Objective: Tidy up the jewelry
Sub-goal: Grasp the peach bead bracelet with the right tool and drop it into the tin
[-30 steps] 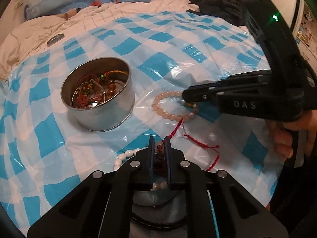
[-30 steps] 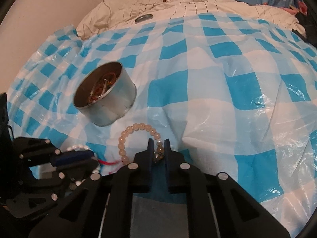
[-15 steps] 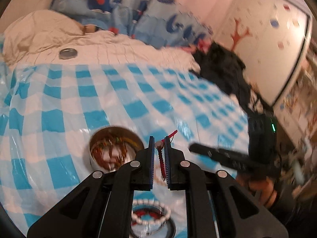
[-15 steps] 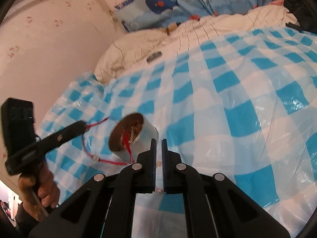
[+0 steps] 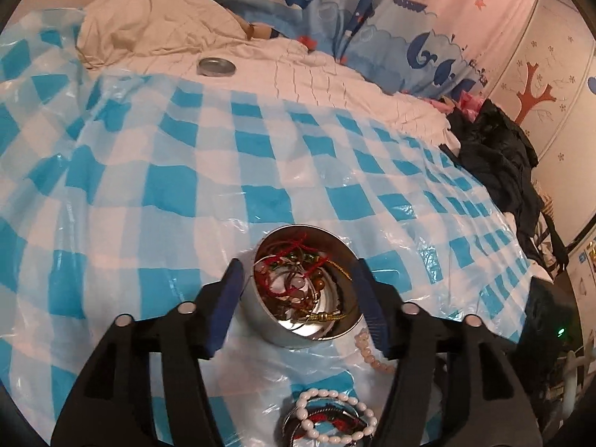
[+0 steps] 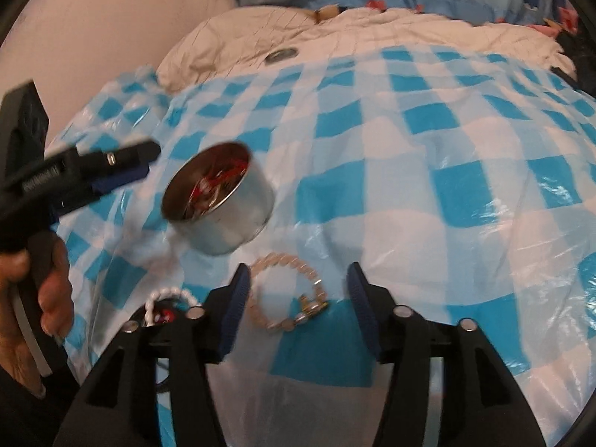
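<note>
The round tin [image 5: 305, 287] already holds a tangle of red cord, beads and a gold chain, so the sorting looks partly done. The left gripper [image 5: 298, 290] hangs over it, jaws opening, nothing pinched between them. The right gripper [image 6: 296, 298] is opening too, framing the pink bead bracelet [image 6: 287, 294] lying on the checked plastic sheet [image 6: 409, 186], untouched by the pads. Left over: that bracelet and the white bead bracelet [image 5: 327, 421] at six o'clock of the tin (on something dark). The tin's lid [image 5: 216, 66] sits far off at eleven o'clock; nothing blocks the way.
</note>
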